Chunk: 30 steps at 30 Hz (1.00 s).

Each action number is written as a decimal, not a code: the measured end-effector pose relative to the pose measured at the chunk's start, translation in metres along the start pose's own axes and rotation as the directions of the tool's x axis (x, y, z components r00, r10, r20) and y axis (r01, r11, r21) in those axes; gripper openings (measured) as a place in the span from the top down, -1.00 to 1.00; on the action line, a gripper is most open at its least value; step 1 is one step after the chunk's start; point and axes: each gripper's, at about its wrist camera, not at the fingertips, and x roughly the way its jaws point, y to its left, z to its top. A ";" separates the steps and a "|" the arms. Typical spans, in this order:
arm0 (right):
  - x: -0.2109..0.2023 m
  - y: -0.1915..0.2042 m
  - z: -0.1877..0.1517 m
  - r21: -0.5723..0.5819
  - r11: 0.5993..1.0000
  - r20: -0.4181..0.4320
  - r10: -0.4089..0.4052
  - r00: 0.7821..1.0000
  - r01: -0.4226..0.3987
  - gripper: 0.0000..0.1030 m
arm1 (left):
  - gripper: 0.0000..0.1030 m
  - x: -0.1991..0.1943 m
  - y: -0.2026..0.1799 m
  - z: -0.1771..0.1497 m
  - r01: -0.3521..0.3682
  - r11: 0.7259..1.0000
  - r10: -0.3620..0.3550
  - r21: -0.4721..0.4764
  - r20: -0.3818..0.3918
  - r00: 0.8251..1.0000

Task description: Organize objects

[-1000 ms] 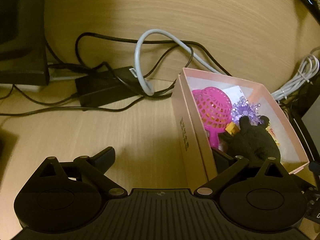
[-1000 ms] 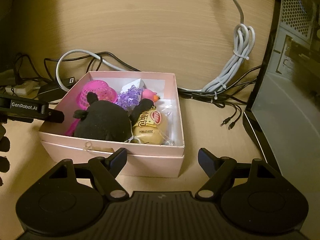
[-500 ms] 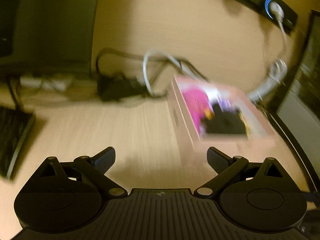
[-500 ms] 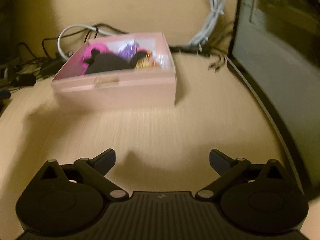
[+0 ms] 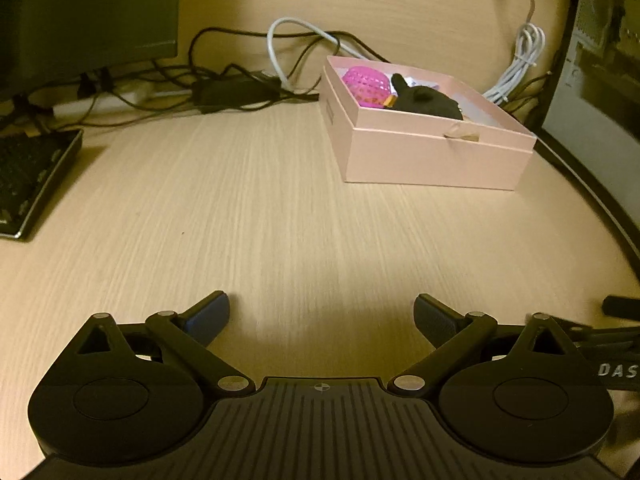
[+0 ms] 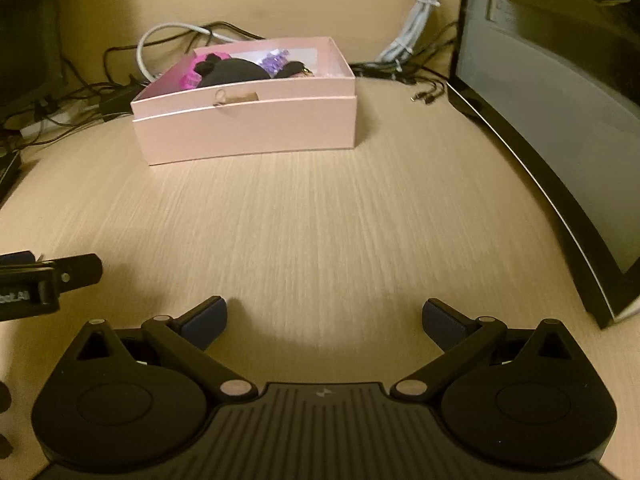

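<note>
Left gripper [image 5: 322, 312]: held low over the desk [image 5: 280, 216], pointing toward the rear wall; jaws spread wide, holding nothing. Right gripper [image 6: 324, 314]: same low, forward-facing pose just beside the left unit; jaws spread wide, holding nothing. Each gripper shows at the edge of the other's view.

Pink box [image 6: 248, 120]: stands open on the desk, well ahead of both grippers, near the rear wall. Contents: a black plush toy [image 6: 236, 72], a pink mesh ball [image 5: 366, 86] and a purple crystal piece [image 6: 274, 60]. Further small items beside the plush cannot be identified.

Surface: light wood-grain desk. A keyboard [image 5: 28, 180] lies at the left edge, below a dark monitor [image 5: 80, 12]. Black and grey cables [image 5: 248, 72] run along the rear wall behind the box; a bundled white cable [image 6: 416, 20] hangs at the right rear. A dark computer case [image 6: 560, 100] borders the right side.

Clearance: bare desk lies between the jaws and the box front. The box stands apart from the computer case.
</note>
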 end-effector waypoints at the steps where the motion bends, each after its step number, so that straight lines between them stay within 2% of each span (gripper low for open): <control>1: 0.002 -0.001 0.000 -0.009 1.000 0.016 0.009 1.000 -0.009 -1.00 | -0.96 0.001 -0.004 -0.003 -0.019 1.000 0.019 0.013 0.015 1.000; 4: 0.011 -0.005 0.005 -0.042 0.998 0.056 0.044 0.997 -0.041 -1.00 | -0.96 0.006 -0.015 -0.008 -0.054 0.997 0.051 0.051 0.054 0.997; 10: 0.019 -0.008 0.007 -0.042 0.998 0.117 0.044 0.992 -0.040 -1.00 | -0.96 0.014 -0.023 -0.002 -0.083 0.996 0.080 0.028 0.074 0.994; 14: 0.023 -0.008 0.010 -0.046 0.998 0.117 0.051 0.992 -0.045 -1.00 | -0.97 0.018 -0.026 0.000 -0.098 0.995 0.097 0.015 0.073 0.993; 19: 0.028 -0.008 0.015 -0.046 0.998 0.117 0.052 0.992 -0.047 -1.00 | -0.97 0.019 -0.032 0.000 -0.076 0.996 0.073 0.036 0.074 0.995; 30: 0.033 -0.012 0.019 -0.053 0.997 0.116 0.062 0.991 -0.056 -1.00 | -0.98 0.020 -0.033 0.000 -0.089 0.996 0.087 0.022 0.074 0.993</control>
